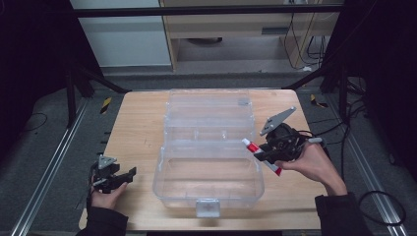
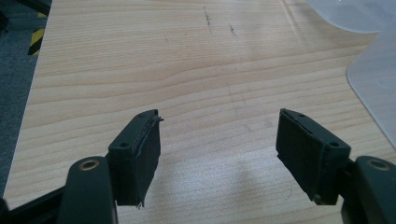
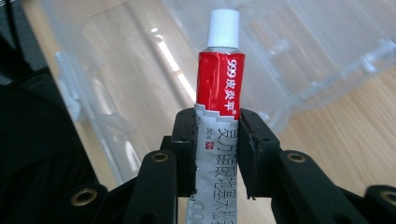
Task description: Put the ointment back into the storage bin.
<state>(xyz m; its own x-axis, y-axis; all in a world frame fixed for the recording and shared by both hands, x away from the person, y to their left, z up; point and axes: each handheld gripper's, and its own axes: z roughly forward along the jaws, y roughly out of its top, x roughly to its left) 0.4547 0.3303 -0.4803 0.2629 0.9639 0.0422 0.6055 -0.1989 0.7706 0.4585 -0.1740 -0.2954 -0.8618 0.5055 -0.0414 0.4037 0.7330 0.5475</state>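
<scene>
Table (image 1: 137,123) first: pale wood, with a clear plastic box (image 1: 209,184) lying open across its middle, lid (image 1: 209,105) thrown back on the far side. The deep tub of the box sits just left of the right claw (image 1: 263,155) and right of the left claw (image 1: 125,176), so both hands flank it.

The right claw is clamped on a tube (image 3: 219,84) of ointment, red and silver with a white cap (image 3: 223,29). In the right gripper view the jaws pinch the tube across its silver middle, the red part and cap standing clear beyond the tips, and the box wall (image 3: 107,93) lies directly ahead of the cap. In the high view the tube (image 1: 260,156) hangs slantwise over the tub's right rim, cap end toward the box, tail end toward the hand (image 1: 314,164).

The left claw rests low near the table's near left corner, jaws spread wide with nothing between them but bare wood (image 2: 210,70); a corner of the box (image 2: 373,79) shows off to its right.

The step in hand looks like laying the tube into the tub. To do it well, I would carry the claw further left until the whole tube, tail included, is past the rim, then lower it close to the floor before letting go, so it does not bounce or catch the wall. Tipping the tube flat first should help it lie still. The pinch is on a soft, flattened part, so a gentle release is better than a snap. The left claw could steady the light box if it slides.
</scene>
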